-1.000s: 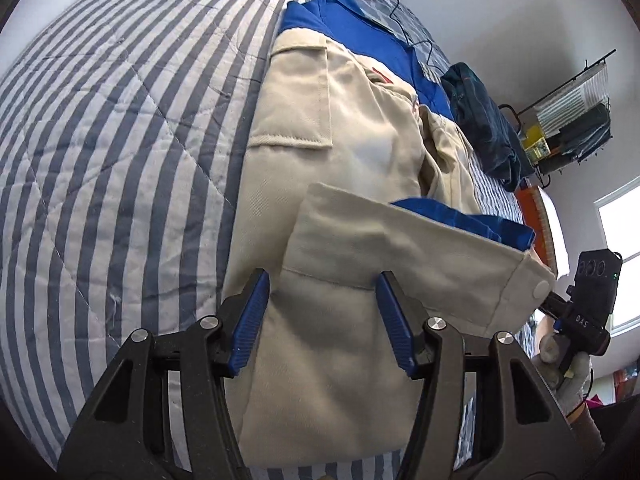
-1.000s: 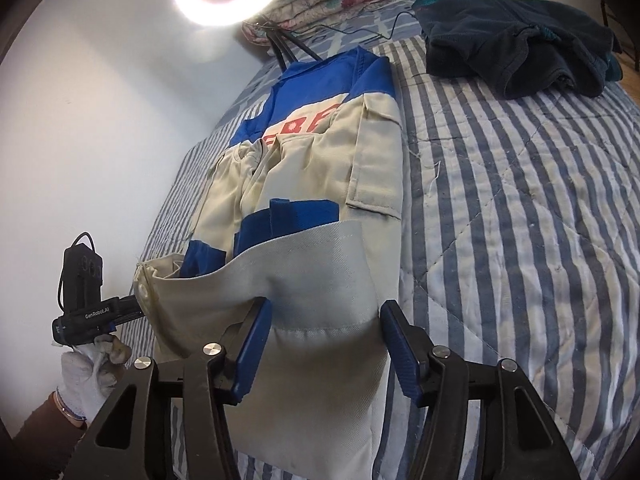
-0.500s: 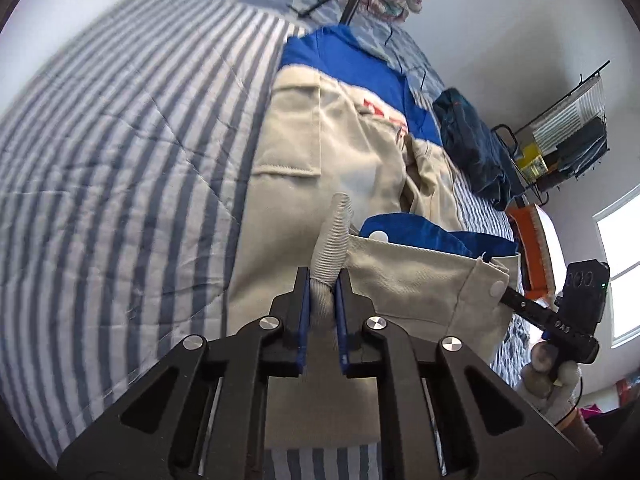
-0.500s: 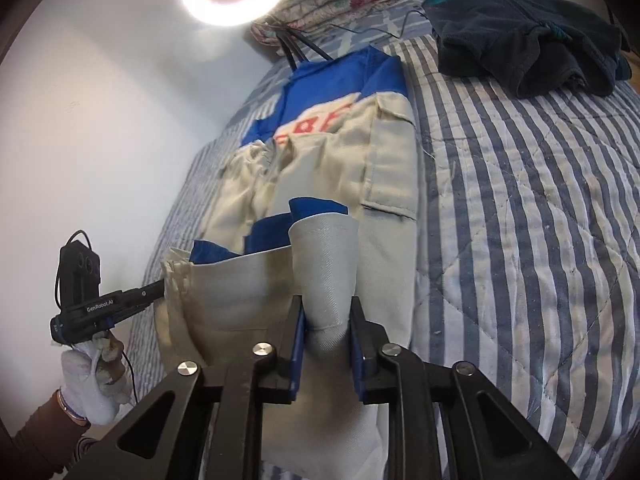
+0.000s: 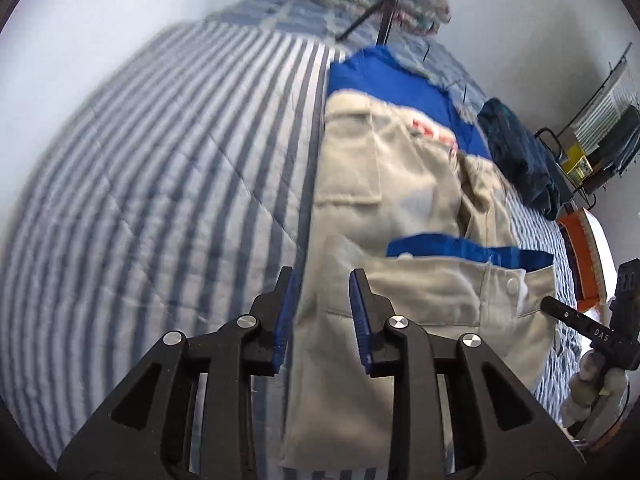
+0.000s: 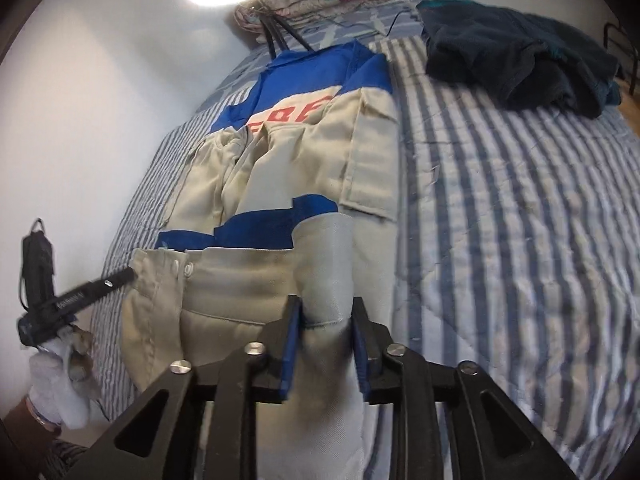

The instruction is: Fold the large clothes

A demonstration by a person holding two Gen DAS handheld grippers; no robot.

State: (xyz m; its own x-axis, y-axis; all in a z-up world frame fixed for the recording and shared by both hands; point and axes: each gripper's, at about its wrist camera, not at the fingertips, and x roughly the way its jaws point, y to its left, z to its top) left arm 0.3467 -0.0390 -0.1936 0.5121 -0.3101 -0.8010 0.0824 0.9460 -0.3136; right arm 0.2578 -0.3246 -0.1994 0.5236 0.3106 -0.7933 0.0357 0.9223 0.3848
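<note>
As the beige-and-blue jacket [image 6: 360, 152] is soft, limp cloth, you grip its folded hem. Your right gripper [image 6: 325, 334] is opening around a hem pleat; your left gripper [image 5: 322, 320] is opening, nothing pinched.

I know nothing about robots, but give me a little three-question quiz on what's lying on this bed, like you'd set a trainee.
1. True or false: the dark blue garment lies apart from the jacket, with bare quilt between them.
2. The quilt under the jacket is: A plain white; B blue-and-white striped; C dotted.
3. What colour is the lettering across the jacket?

Key: 1 true. 2 B. 3 red.
</note>
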